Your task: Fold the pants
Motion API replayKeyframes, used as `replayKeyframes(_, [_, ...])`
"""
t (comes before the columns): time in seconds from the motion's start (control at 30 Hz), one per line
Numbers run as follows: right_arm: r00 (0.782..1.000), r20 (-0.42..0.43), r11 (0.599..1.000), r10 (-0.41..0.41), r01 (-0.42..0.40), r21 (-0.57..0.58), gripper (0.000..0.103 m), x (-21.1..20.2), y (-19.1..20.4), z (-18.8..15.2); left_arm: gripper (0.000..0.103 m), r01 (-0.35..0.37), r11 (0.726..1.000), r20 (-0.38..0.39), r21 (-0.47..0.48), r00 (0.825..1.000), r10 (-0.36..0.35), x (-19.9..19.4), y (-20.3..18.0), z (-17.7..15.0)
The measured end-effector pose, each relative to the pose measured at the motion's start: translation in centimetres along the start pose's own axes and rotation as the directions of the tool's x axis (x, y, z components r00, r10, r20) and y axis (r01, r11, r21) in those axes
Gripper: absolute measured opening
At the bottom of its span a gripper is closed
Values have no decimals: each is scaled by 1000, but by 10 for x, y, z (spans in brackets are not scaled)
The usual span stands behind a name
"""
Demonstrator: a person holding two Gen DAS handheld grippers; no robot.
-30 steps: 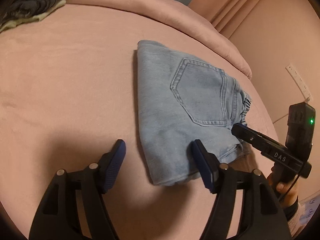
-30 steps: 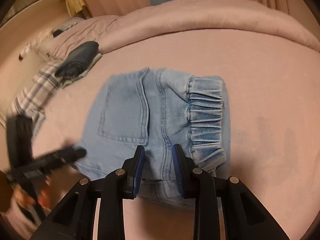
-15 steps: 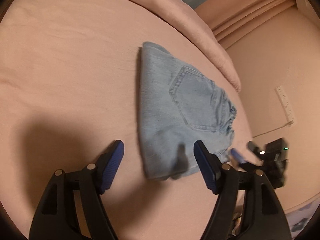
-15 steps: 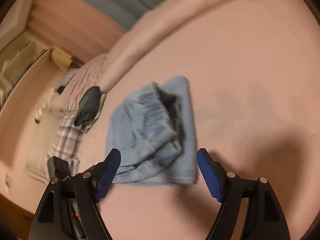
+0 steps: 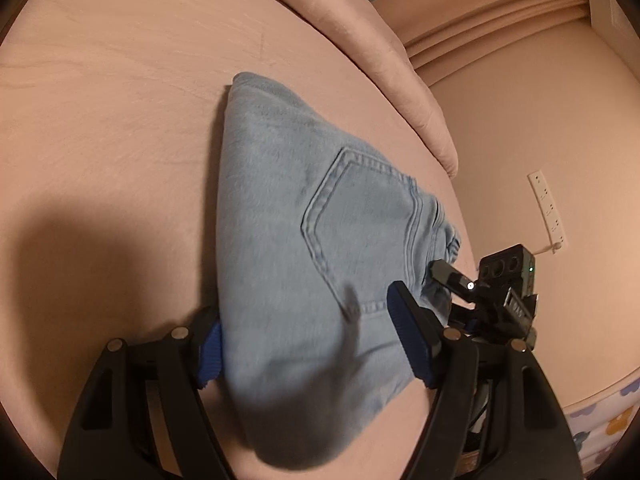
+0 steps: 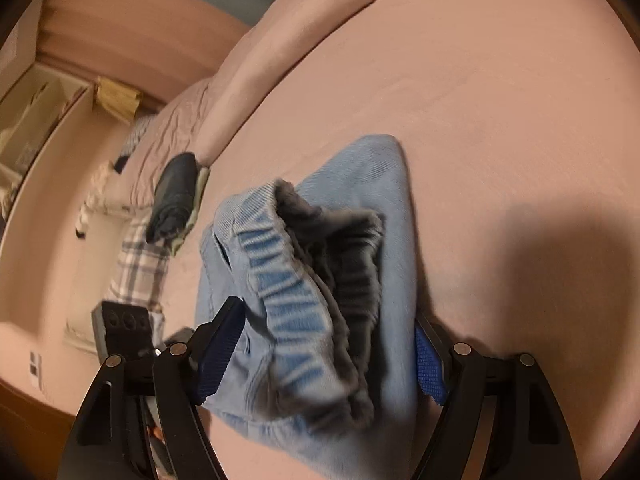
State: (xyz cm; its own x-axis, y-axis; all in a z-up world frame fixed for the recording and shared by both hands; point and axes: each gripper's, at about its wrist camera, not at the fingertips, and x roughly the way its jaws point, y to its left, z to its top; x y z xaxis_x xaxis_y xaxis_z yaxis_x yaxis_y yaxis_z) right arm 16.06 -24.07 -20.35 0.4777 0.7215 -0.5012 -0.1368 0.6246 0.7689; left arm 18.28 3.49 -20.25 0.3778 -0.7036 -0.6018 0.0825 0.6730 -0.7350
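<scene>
folded light-blue denim pants (image 5: 320, 248) are lying on a pink bed (image 5: 112, 128), back pocket facing up. the left gripper (image 5: 308, 344) is standing spread wide, its blue pads (image 5: 408, 344) straddling the near end of the bundle. in the right wrist view, the right gripper (image 6: 320, 356) is likewise gaping wide around the elastic waistband (image 6: 288, 296). dark folded clothes (image 6: 172, 200) are sitting near the pillow end, well apart.

A pink bed (image 5: 120, 92) meets a wall (image 5: 540, 120) bearing a power strip (image 5: 547, 205).
</scene>
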Motion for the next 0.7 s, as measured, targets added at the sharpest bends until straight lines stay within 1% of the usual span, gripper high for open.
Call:
replayKeyframes(0.07, [1000, -2, 1000, 8, -8, -6, 79, 3, 1, 3, 72, -11, 1000, 2, 6, 1000, 10, 3, -3, 1])
replayKeyframes(0.13, [1000, 3, 1000, 12, -12, -4, 79, 4, 1, 5, 72, -35, 999, 2, 30, 999, 35, 3, -8, 0])
replayKeyframes(0.2, [1000, 7, 1000, 5, -5, -15, 79, 2, -1, 5, 72, -76, 995, 3, 66, 997, 76, -2, -12, -5])
replayKeyframes(0.27, [1000, 12, 1000, -5, 5, -22, 79, 3, 0, 6, 72, -122, 987, 3, 103, 992, 122, 3, -20, -7])
replayKeyframes(0.37, [1000, 14, 1000, -13, 13, -23, 79, 5, 3, 7, 72, -168, 976, 6, 141, 986, 168, 6, -27, -10])
replayKeyframes(0.47, [1000, 17, 1000, -15, 15, -27, 79, 5, 3, 6, 72, -182, 971, 7, 158, 983, 183, 6, -29, -12])
replayKeyframes(0.7, [1000, 11, 1000, -14, 14, -25, 79, 6, 2, 8, 72, -174, 973, 6, 153, 985, 175, 8, -28, -9])
